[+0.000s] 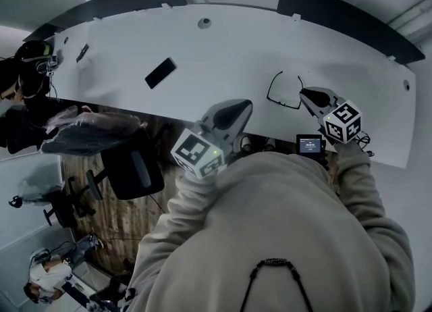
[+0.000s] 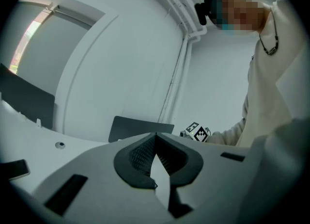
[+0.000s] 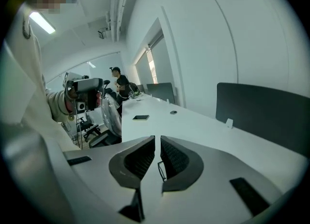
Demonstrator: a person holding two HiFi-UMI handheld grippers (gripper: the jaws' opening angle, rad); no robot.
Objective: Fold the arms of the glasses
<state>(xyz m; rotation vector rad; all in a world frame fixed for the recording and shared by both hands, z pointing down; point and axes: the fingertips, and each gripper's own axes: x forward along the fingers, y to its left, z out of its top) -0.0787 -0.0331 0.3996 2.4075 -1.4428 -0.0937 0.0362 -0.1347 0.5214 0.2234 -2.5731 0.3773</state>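
Black thin-framed glasses (image 1: 282, 103) lie on the white table (image 1: 223, 54) near its front edge, both arms spread out. My right gripper (image 1: 304, 92) is shut and empty, its tips just right of the glasses; in the right gripper view the glasses (image 3: 161, 170) show through the slit below the tips of the right gripper (image 3: 158, 138). My left gripper (image 1: 248, 103) is shut and empty too, over the table's front edge, left of the glasses and apart from them. In the left gripper view the left gripper (image 2: 155, 136) points across the table, with no glasses in sight.
A black phone (image 1: 160, 73) lies flat to the left, and a round cable grommet (image 1: 204, 23) sits at the back. Dark partition panels (image 1: 344, 13) line the far edge. An office chair (image 1: 131, 169) stands below the front edge. Other people are at the far left.
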